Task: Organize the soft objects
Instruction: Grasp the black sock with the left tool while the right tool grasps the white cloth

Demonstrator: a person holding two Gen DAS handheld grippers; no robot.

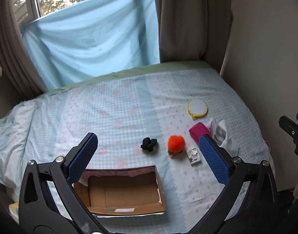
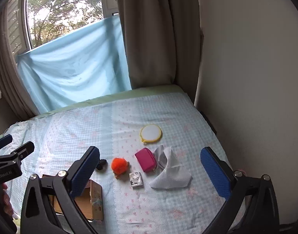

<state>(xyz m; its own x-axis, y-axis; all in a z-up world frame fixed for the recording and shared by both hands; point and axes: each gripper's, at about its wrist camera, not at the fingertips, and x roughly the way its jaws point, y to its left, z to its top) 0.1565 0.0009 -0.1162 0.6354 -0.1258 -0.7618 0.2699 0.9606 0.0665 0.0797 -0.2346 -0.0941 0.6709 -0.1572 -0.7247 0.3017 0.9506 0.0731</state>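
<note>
On the bed lie an orange fluffy ball [image 1: 175,144] [image 2: 119,165], a black fabric bundle [image 1: 149,144] [image 2: 101,164], a pink pouch [image 1: 199,131] [image 2: 146,159], a white cloth [image 1: 224,134] [image 2: 171,173], a small black-and-white packet [image 1: 193,156] [image 2: 136,179] and a round yellow-rimmed white pad [image 1: 197,108] [image 2: 150,133]. An open cardboard box [image 1: 121,192] [image 2: 90,200] sits near the front edge. My left gripper [image 1: 149,158] is open above the box and the bundle. My right gripper [image 2: 150,173] is open above the pouch and cloth. Both are empty.
The bed has a light blue checked cover [image 1: 119,107]. A blue sheet [image 1: 90,42] hangs over the window behind, with beige curtains [image 1: 193,19] beside it. A wall [image 2: 246,78] runs along the bed's right side.
</note>
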